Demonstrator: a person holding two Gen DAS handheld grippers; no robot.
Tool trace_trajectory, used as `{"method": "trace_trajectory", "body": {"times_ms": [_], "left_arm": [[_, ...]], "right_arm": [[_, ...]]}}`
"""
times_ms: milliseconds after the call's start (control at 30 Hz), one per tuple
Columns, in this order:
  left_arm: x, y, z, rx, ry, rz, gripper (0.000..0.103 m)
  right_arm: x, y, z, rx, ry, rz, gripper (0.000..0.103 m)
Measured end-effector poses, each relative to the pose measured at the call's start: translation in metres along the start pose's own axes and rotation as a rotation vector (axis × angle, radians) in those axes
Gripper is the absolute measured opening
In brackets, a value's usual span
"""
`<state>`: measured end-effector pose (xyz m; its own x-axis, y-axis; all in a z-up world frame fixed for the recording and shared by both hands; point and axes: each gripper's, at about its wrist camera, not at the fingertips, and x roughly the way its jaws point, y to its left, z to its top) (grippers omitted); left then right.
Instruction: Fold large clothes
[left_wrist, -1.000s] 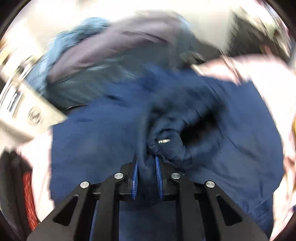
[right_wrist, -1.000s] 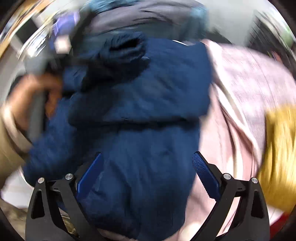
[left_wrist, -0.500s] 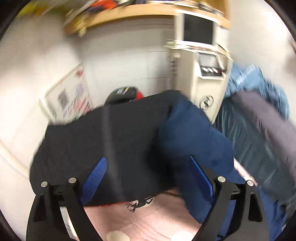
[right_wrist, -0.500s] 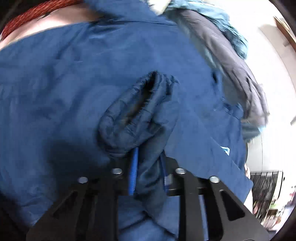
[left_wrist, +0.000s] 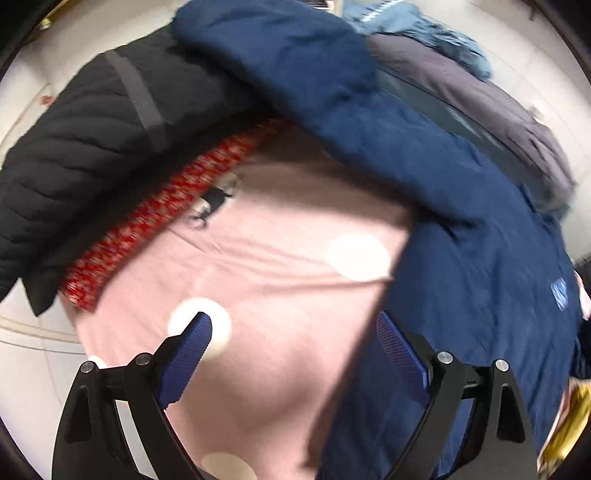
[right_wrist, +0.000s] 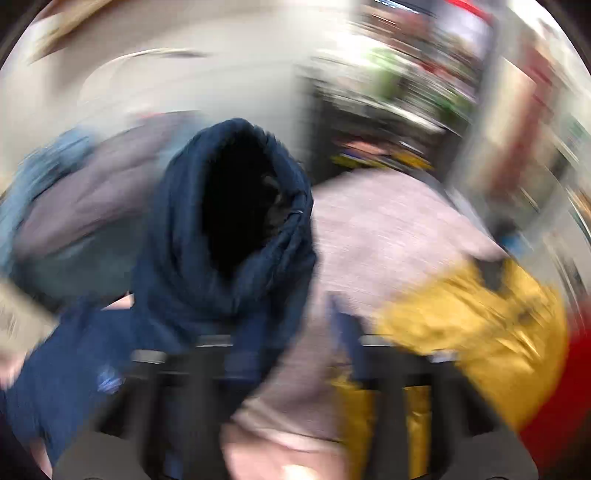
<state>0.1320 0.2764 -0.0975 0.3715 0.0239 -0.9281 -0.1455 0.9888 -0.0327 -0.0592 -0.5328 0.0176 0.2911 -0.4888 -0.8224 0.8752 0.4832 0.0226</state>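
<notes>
One navy blue jacket (left_wrist: 461, 206) lies spread over the pink polka-dot sheet (left_wrist: 258, 266), running from the upper middle of the left wrist view down its right side, with a small light-blue label near its right edge; in the blurred right wrist view the same jacket (right_wrist: 207, 280) rises as a dark, hollow fold at centre left. One black quilted jacket (left_wrist: 92, 155) lies at upper left, its edge overlapped by the navy one, with one red patterned cloth (left_wrist: 155, 221) just beneath it. One grey garment (left_wrist: 480, 96) and one light-blue garment (left_wrist: 424, 29) lie beyond the navy jacket. One mauve-grey garment (right_wrist: 388, 229) and one yellow garment (right_wrist: 472, 317) lie to the right in the right wrist view. Two grippers appear. Left gripper (left_wrist: 293, 334): pointing downward over the sheet, fingers wide apart, nothing between them, the right finger beside the navy jacket's edge. Right gripper (right_wrist: 291, 354): heavily smeared, jaws opening, with cloth seen between the blurred fingers but no grip discernible.
</notes>
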Motion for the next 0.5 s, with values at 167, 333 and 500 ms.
{"method": "trace_trajectory", "body": {"times_ms": [167, 333, 500], "left_arm": [[-0.014, 0.009, -0.030, 0.126, -0.036, 0.055, 0.091], [-0.036, -0.001, -0.072, 0.369, -0.059, 0.115, 0.092], [-0.043, -0.036, -0.138, 0.680, -0.044, 0.094, 0.092]], "right_arm": [[-0.002, -0.081, -0.056, 0.076, 0.079, -0.009, 0.094], [0.011, -0.060, -0.167, -0.173, 0.261, 0.057, 0.094], [-0.006, -0.015, -0.251, -0.311, 0.366, 0.172, 0.094]]}}
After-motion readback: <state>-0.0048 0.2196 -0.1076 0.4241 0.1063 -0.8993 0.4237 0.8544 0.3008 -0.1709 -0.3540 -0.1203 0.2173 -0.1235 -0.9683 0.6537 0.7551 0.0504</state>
